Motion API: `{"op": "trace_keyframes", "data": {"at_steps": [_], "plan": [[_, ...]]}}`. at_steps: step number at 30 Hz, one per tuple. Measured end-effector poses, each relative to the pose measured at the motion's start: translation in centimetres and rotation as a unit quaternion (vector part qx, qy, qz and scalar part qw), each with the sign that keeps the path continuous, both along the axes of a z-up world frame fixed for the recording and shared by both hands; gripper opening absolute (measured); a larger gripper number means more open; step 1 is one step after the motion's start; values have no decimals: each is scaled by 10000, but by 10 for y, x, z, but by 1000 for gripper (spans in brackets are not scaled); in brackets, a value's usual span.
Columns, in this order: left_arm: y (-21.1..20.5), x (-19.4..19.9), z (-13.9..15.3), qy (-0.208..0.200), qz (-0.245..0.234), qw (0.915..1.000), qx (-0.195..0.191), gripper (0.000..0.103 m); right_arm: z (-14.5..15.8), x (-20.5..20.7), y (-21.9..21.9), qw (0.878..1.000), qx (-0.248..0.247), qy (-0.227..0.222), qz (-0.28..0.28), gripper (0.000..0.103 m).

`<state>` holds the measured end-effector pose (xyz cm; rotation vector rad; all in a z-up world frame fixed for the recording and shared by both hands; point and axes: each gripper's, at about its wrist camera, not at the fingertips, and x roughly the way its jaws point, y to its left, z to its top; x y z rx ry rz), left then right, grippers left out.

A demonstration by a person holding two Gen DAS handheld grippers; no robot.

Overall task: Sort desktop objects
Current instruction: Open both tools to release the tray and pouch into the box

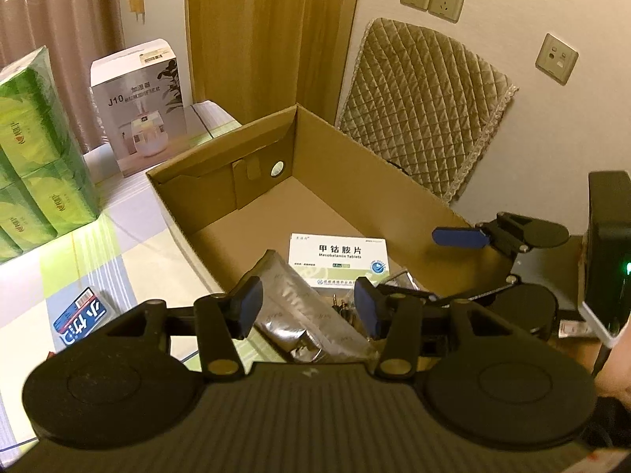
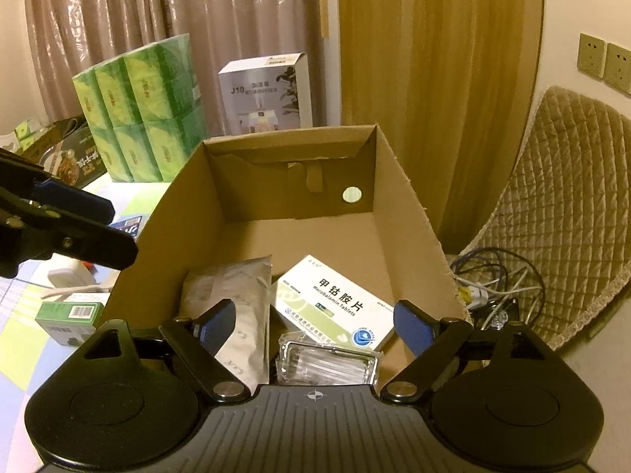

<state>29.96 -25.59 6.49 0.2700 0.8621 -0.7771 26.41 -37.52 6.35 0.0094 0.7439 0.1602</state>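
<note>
An open cardboard box (image 1: 252,197) (image 2: 410,205) holds a white tablet box (image 1: 339,258) (image 2: 335,303), a silver foil pouch (image 1: 292,299) (image 2: 236,307) and a clear plastic case (image 2: 327,362). My left gripper (image 1: 307,307) is open and empty above the box's near end, over the pouch. My right gripper (image 2: 315,327) is open and empty above the clear case. The right gripper also shows at the right of the left wrist view (image 1: 493,256), and the left gripper at the left of the right wrist view (image 2: 79,220).
On the checked tablecloth (image 1: 130,244) lie a blue packet (image 1: 81,315) and a green box (image 2: 69,315). Green tissue packs (image 1: 35,149) (image 2: 146,106) and a humidifier carton (image 1: 138,106) (image 2: 268,94) stand behind. Cables (image 2: 493,283) and a quilted cushion (image 1: 426,106) lie right of the box.
</note>
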Motion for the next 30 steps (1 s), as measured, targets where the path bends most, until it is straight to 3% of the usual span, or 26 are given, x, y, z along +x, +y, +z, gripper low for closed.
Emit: {"op": "trace_keyframes", "data": {"at_steps": [17, 24, 30], "plan": [[32, -13, -8, -84, 207, 9997, 116, 59, 4, -4, 6, 10000, 59, -40, 3, 91], [54, -17, -8, -173, 423, 9990, 8, 78, 5, -5, 11, 10000, 29, -24, 13, 96], [78, -21, -7, -281, 633, 9976, 83, 88, 8, -7, 16, 10000, 31, -66, -13, 99]]}}
